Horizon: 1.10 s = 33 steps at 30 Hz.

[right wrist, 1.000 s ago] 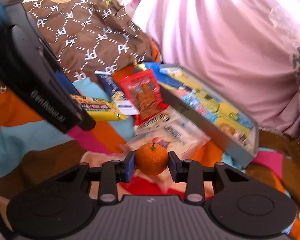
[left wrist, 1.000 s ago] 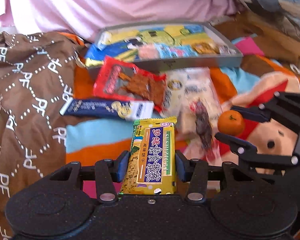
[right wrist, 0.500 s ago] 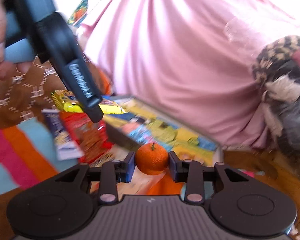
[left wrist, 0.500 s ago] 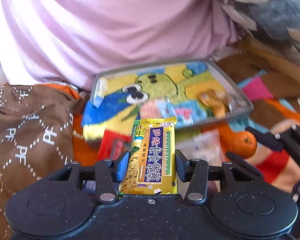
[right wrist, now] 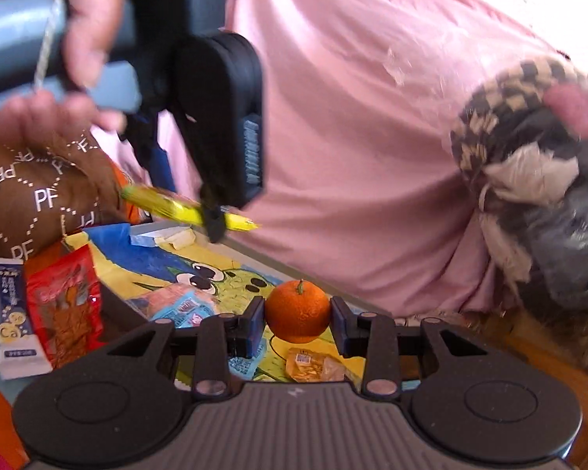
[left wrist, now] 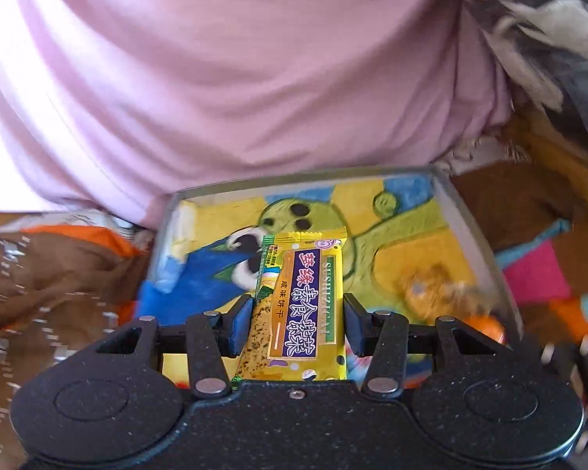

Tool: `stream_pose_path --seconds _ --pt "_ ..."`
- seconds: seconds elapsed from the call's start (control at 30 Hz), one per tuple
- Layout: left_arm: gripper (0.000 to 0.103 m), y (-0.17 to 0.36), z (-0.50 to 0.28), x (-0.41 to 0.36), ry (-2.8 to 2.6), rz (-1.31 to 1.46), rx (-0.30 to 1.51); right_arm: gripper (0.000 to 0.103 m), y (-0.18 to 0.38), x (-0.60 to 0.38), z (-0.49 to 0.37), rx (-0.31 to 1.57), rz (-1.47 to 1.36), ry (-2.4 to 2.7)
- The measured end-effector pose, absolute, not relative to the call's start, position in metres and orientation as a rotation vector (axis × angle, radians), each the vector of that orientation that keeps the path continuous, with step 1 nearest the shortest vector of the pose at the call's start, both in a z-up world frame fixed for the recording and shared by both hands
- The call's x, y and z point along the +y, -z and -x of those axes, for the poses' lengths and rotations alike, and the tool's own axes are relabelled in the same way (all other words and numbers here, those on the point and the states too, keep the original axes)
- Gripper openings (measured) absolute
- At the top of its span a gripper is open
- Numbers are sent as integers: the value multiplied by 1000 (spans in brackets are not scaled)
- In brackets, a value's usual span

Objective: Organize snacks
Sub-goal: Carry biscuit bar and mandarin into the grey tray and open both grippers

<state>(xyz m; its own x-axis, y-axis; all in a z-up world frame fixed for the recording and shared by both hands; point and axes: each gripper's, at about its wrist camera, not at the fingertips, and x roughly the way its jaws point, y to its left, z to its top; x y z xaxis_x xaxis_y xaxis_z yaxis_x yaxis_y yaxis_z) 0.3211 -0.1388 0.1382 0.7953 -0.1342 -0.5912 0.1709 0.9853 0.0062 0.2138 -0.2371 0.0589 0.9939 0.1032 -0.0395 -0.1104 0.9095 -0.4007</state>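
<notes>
Fingers of the left gripper [left wrist: 298, 327] are being kept pressed against the two long edges of the yellow biscuit packet [left wrist: 300, 309], while the right gripper [right wrist: 297, 323] is being held clamped on a small tangerine [right wrist: 297, 310] by its sides. Both loads are being carried above the grey tray [left wrist: 478, 243], whose floor is covered by a cartoon print; a pink-and-blue packet [right wrist: 176, 303] and a small orange wrapped sweet [right wrist: 311, 366] are already lying in it. A red snack bag [right wrist: 64, 305] and a white-and-blue sachet [right wrist: 15, 317] are being left outside the tray's near wall, on the striped bedding.

The step in hand is judged to be the setting down of both items in the tray. For the packet, a bare patch of the tray floor is being favoured, and the packet is best lowered until flat before the grip is eased, so that it is not dropped on edge. The tangerine is best released low, beside the sweet, since it is likely to roll.

The packet's long axis is being held along the fingers, pointing away from the camera toward the tray's far wall, printed face up. From the right wrist view it is being seen edge-on, tilted slightly downward at its far end. The tangerine's stem is pointing upward.
</notes>
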Motion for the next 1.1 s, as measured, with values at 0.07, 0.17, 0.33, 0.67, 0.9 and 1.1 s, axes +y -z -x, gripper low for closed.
stream_pose_path --seconds 0.07,0.17,0.33,0.67,0.9,1.1 --pt "50 -132 -336 -147 173 -37 609 40 -57 -238 -219 28 409 -106" --pt "50 -117 -353 -149 155 15 595 40 -54 -241 -226 67 375 -114" --pt "50 -94 -368 -147 147 24 605 40 -51 -252 -239 121 311 -113" --pt "50 -78 -382 -149 161 37 614 40 -43 -257 -248 175 279 -116" --pt "52 -75 -383 -151 167 49 618 44 -41 -256 -248 178 283 -122" --pt "63 -73 -381 -149 165 67 634 55 -43 -257 -247 165 277 -113"
